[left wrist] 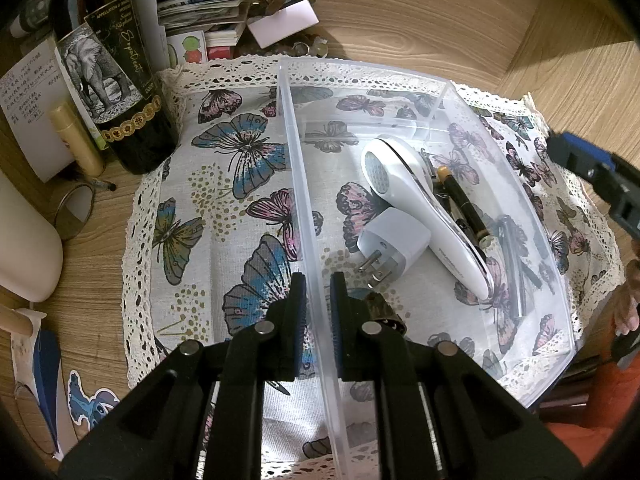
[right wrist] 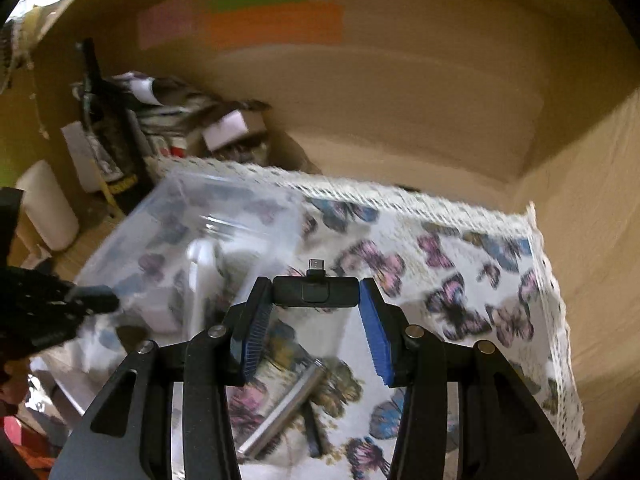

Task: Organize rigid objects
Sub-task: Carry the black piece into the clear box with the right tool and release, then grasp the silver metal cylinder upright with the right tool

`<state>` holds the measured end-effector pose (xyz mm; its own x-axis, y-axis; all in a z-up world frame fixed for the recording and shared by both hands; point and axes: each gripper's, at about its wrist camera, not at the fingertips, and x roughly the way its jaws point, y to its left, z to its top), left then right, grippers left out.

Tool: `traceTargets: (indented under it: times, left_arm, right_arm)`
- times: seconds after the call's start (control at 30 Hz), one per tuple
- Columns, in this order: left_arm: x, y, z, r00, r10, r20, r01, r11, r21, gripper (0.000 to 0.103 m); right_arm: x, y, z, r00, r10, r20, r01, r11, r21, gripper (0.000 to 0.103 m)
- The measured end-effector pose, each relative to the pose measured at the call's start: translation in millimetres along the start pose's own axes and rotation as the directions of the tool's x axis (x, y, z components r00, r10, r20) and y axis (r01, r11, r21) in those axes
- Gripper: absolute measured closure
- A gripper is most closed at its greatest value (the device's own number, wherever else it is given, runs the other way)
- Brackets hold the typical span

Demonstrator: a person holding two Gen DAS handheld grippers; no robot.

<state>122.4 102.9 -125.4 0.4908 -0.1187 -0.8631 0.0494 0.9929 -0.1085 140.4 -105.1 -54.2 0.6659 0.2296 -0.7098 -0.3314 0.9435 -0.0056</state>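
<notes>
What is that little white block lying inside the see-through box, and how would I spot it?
Start at the butterfly cloth and find the clear plastic box on it. Inside, beside the handle of the long white handheld device, lies a small white plug adapter. It is the only squat, boxy item there, with metal prongs sticking out of one end.

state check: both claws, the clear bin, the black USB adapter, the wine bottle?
left claw: shut on the clear bin wall
right claw: shut on black USB adapter, held above the cloth
clear bin: upright, lidless, holds white handheld device and white plug
wine bottle: upright, beside the bin
</notes>
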Motion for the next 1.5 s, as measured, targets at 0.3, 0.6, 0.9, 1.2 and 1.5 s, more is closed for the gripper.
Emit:
traceTargets:
  times: [0.3, 0.6, 0.9, 1.2, 1.5]
  left_arm:
    - [0.0, 0.0, -0.1, 1.000, 0.000, 0.000, 0.000, 1.000, 0.001, 0.093]
    - [0.1, 0.1, -0.1, 1.000, 0.000, 0.000, 0.000, 1.000, 0.000, 0.093]
    - [0.2, -0.3, 0.0, 1.000, -0.001, 0.001, 0.001, 1.000, -0.001, 0.093]
    - [0.2, -0.6, -0.1, 1.000, -0.001, 0.002, 0.001, 1.000, 0.000, 0.093]
    - [0.4, -3.7, 0.5, 1.000, -0.006, 0.005, 0.006, 1.000, -0.003, 0.093]
  right_arm:
    - [10.2, 40.4, 8.4, 0.997, 0.075, 0.002, -0.074, 0.992, -0.100, 0.062]
    - [36.3, 54.2, 1.2, 0.993, 0.097, -0.069, -0.105, 0.988, -0.117, 0.061]
    - [32.4, 56.4, 3.9, 0.992, 0.104, -0.076, -0.112, 0.986, -0.121, 0.061]
    - [7.1, 24.0, 6.2, 0.999, 0.036, -0.021, -0.037, 0.998, -0.051, 0.059]
    - [23.4, -14.3, -27.7, 0.990, -0.018, -0.136, 0.025, 0.999, 0.048, 0.059]
